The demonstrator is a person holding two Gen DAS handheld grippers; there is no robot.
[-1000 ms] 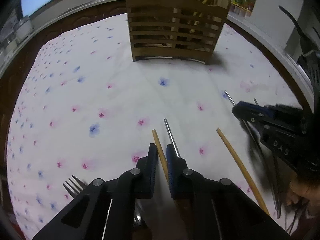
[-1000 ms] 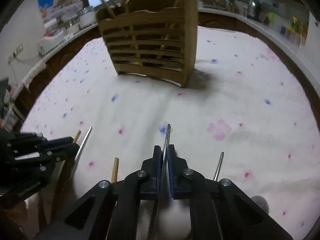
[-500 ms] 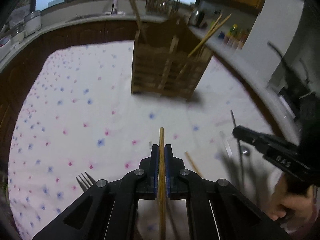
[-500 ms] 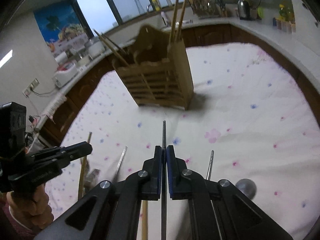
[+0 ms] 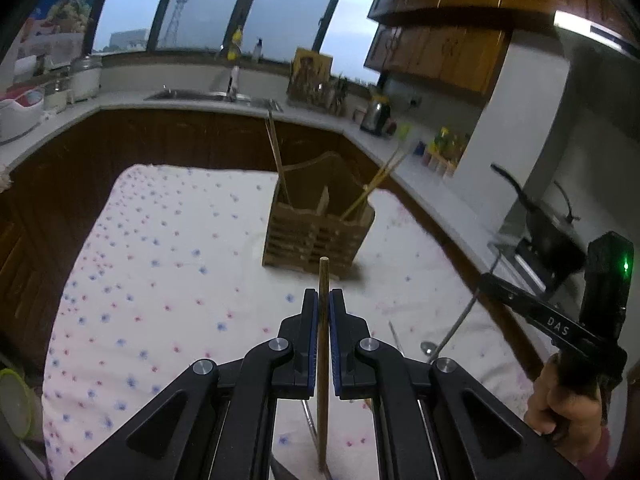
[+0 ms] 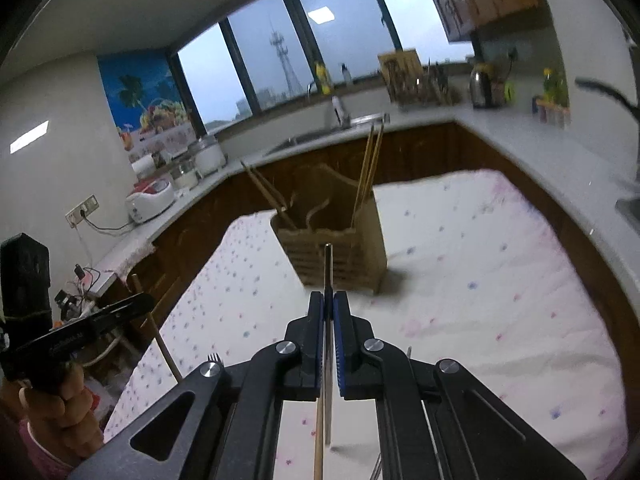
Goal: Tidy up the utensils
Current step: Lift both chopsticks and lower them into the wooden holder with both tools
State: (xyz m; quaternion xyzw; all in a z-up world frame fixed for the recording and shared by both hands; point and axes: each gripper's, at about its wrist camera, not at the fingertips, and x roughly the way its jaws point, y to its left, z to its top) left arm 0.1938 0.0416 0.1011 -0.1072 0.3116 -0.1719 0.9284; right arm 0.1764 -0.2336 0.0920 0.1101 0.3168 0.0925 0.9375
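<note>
1. Left wrist view, bottom centre: your left gripper [image 5: 324,300] is clamped tight on a wooden chopstick [image 5: 323,280], whose tip pokes out just past the pads and whose long end hangs below the jaws.
2. Right wrist view, bottom centre: your right gripper [image 6: 329,302] is pinched shut on a thin metal utensil [image 6: 328,264], most likely a steel chopstick; its handle end I cannot make out.
3. Both sticks are held off the flowered tablecloth [image 5: 168,264], so carry them level and slow; a long stick gripped near one end may swing or twist.
4. Bring each tip over the holder's top edge before lowering, and release only when the stick is well inside a slot.
5. Loose utensils lie on the cloth at lower right of the left view, including a spoon [image 5: 429,347], and a fork [image 6: 213,358] at lower left of the right view.
6. Mid-frame stands the slatted wooden holder [image 5: 316,236], divided into compartments, with several wooden chopsticks [image 6: 370,164] already leaning inside it.
</note>
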